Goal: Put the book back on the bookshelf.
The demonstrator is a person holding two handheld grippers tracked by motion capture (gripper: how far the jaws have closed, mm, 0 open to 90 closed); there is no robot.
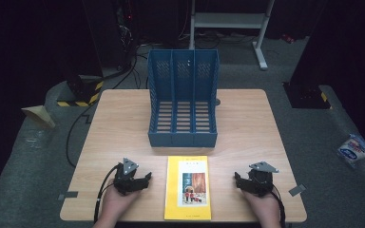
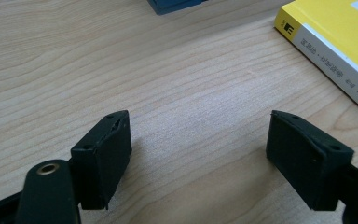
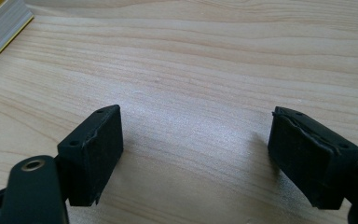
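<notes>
Yellow book (image 1: 187, 187) lies flat at the 6 o'clock edge of the desk (image 1: 119, 123), with the blue file rack (image 1: 183, 99) at its 12 o'clock. Left claw (image 1: 145, 179) sits at the book's 9 o'clock and right claw (image 1: 237, 180) at its 3 o'clock. Both are spread wide with only bare wood between the jaws.
</notes>
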